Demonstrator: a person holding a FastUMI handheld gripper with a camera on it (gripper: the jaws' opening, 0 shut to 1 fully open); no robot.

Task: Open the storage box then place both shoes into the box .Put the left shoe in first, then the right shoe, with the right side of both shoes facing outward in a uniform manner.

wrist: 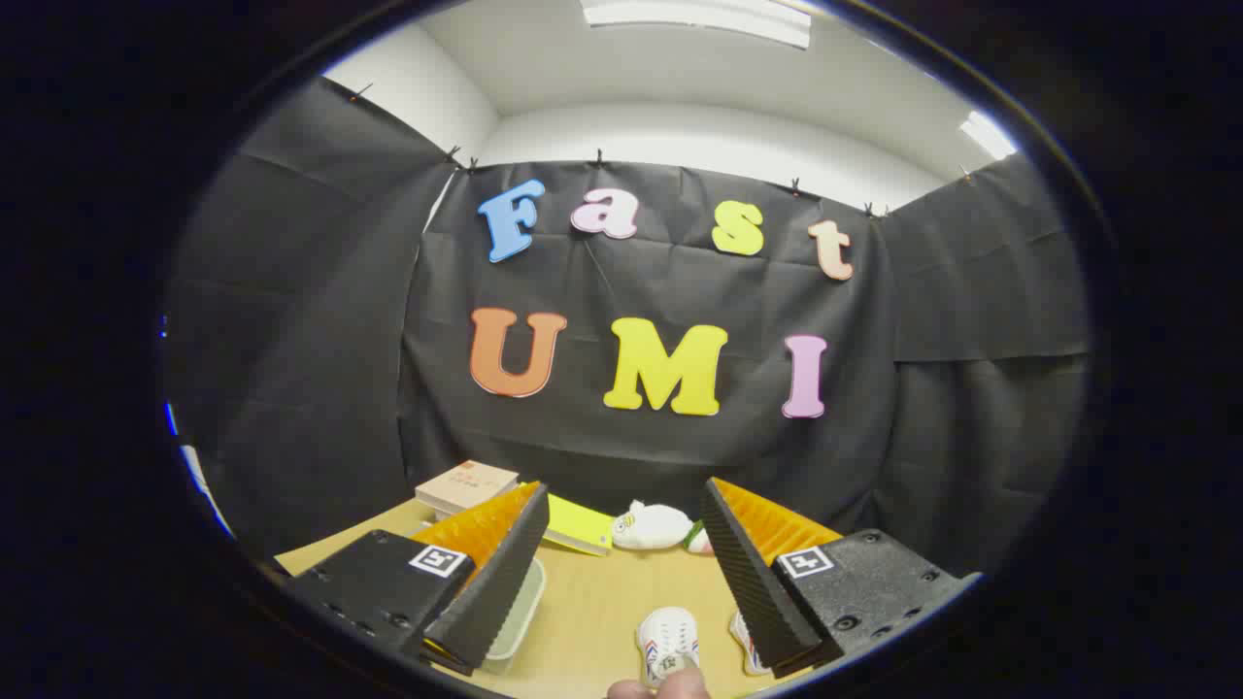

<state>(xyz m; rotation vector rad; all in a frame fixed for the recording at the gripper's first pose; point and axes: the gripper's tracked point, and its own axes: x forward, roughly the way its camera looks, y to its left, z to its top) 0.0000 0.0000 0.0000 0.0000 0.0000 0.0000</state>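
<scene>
My gripper (pixel 626 500) is held above the wooden table (pixel 602 602), its two fingers spread wide with nothing between them. Below and between the fingers lies a small white shoe (pixel 668 641) with red and blue stripes, and a person's fingertips (pixel 660 687) touch its near end. A second white shoe (pixel 746 646) peeks out beside the right finger, partly hidden by it. The pale translucent storage box (pixel 517 612) sits under the left finger, mostly covered by it; whether its lid is on I cannot tell.
At the table's far edge, against the black cloth wall, lie a stack of books (pixel 464 487), a yellow-green card (pixel 578 524) and a small white plush toy (pixel 651 526).
</scene>
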